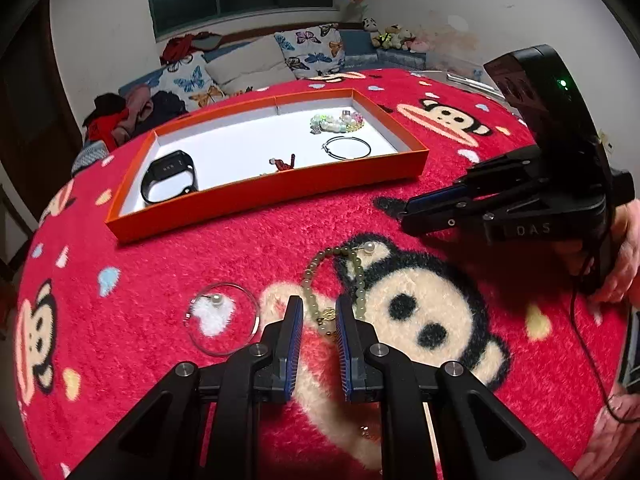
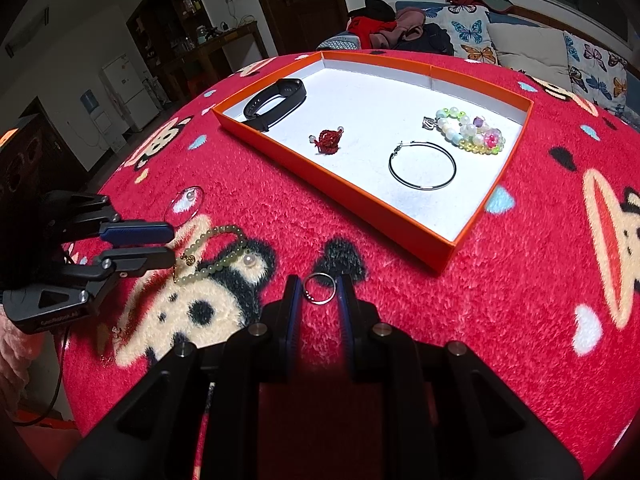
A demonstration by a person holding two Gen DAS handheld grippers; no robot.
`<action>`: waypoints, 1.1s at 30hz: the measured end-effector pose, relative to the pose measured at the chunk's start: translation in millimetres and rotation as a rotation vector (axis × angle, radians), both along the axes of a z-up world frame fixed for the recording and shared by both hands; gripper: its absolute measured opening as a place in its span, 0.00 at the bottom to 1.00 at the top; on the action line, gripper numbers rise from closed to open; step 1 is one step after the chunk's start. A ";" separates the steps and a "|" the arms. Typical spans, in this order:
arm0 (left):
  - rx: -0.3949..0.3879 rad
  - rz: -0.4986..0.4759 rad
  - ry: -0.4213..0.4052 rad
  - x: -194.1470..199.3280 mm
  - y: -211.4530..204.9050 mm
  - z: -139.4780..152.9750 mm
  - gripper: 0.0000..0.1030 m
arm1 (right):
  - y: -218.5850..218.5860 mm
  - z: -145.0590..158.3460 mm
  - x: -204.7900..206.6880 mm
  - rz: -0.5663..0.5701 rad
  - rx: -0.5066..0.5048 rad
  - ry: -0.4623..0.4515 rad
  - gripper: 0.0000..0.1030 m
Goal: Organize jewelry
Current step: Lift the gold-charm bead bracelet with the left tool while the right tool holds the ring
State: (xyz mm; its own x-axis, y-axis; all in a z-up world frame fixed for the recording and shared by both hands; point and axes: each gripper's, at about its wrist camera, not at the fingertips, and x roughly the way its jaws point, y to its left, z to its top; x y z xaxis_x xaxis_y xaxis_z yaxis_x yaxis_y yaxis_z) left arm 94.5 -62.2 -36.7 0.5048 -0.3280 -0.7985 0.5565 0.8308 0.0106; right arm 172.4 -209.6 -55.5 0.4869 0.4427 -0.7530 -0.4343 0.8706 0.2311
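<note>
Left hand-held gripper (image 1: 316,320) straddles green bead bracelet (image 1: 352,276), right hand-held gripper (image 2: 318,290) straddles small ring (image 2: 319,289), neither visibly pinching; clear hoop (image 1: 222,318) also waits on desk; watch (image 2: 276,102), red charm (image 2: 329,140), black hoop (image 2: 423,165), bead bracelet (image 2: 472,130) already in orange tray (image 2: 360,194).

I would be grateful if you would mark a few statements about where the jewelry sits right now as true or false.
1. The black smart band lies inside the orange tray. True.
2. The green bead bracelet is already in the tray. False: it lies on the red blanket, at the tips of the left claw.
3. A small silver ring sits between the fingers of the right claw. True.
4. The tray holds two large hoops. False: only one large hoop is in it.
</note>
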 end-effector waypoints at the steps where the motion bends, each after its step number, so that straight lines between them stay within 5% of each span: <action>1: -0.003 0.012 0.013 1.0 0.8 -0.8 0.17 | 0.1 -0.1 0.0 0.000 0.000 0.000 0.19; 10: -0.068 0.147 0.097 5.2 3.7 -1.9 0.17 | -0.4 -0.2 -0.2 -0.001 0.007 0.000 0.19; 20: 0.112 0.216 0.035 -7.4 -11.7 -8.2 0.17 | -2.2 -0.5 -0.5 -0.003 0.018 0.001 0.20; 27: -0.045 0.286 0.102 -9.7 5.0 -3.4 0.17 | -3.2 -0.5 -0.7 -0.005 0.024 0.001 0.20; 33: -0.023 0.221 0.102 -16.2 -5.0 -2.4 0.18 | -3.6 -0.5 -0.7 -0.005 0.026 0.002 0.20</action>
State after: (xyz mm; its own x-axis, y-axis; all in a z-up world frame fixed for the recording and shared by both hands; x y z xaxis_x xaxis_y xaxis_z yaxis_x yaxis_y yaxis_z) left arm 78.3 -67.2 -39.1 0.4831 -0.2371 -0.8428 0.3582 0.9319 -0.0568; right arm 171.7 -213.2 -56.0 0.4873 0.4598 -0.7424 -0.4294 0.8664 0.2548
